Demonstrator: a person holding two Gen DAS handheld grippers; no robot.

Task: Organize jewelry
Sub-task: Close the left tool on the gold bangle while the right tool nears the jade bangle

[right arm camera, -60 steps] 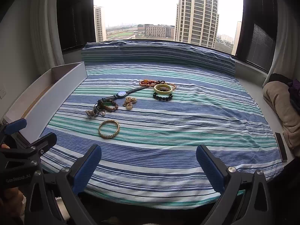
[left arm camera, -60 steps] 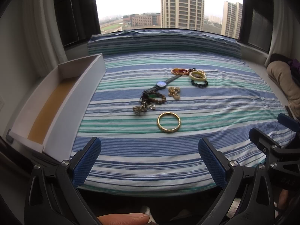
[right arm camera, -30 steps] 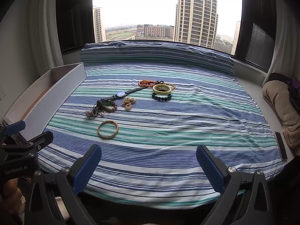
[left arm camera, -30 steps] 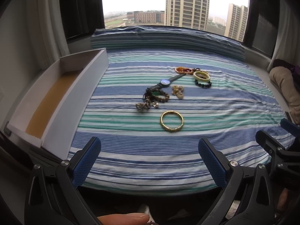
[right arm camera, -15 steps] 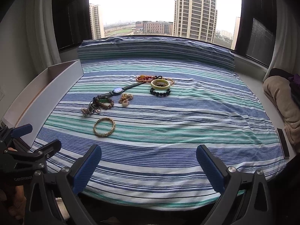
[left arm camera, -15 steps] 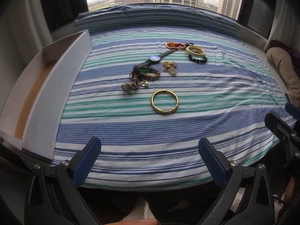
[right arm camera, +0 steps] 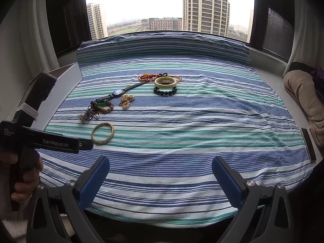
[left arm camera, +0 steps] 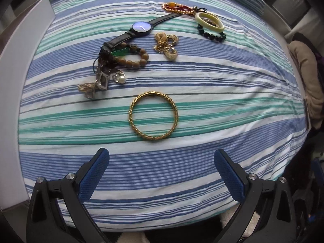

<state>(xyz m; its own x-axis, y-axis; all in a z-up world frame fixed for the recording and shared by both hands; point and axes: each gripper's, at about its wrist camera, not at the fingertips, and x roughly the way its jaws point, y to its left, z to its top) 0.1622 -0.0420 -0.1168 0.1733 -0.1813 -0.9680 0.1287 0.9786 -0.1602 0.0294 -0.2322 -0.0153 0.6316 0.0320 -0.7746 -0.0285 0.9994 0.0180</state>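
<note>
A gold bangle [left arm camera: 153, 115] lies on the striped sheet, nearest to me; it also shows in the right wrist view [right arm camera: 102, 133]. Behind it lie a tangle of silver pieces [left arm camera: 100, 83], a brown bead bracelet [left arm camera: 133, 57], a black watch [left arm camera: 141, 28], gold earrings [left arm camera: 167, 44], a pale jade bangle [left arm camera: 209, 22], black beads [left arm camera: 211, 35] and a red bead string [left arm camera: 176, 7]. My left gripper [left arm camera: 161, 162] is open and empty, just short of the gold bangle. My right gripper [right arm camera: 161, 167] is open and empty, farther back over the sheet's front.
A white open drawer box [right arm camera: 64, 85] stands along the left edge of the striped sheet [right arm camera: 202, 111]. A beige cushion [right arm camera: 303, 93] lies at the right. A dark flat item [right arm camera: 307, 143] lies at the sheet's right edge. Windows are behind.
My left gripper has moved forward and tilted down toward the gold bangle, which now fills the view's middle. My right gripper has barely moved. Both stay open.
</note>
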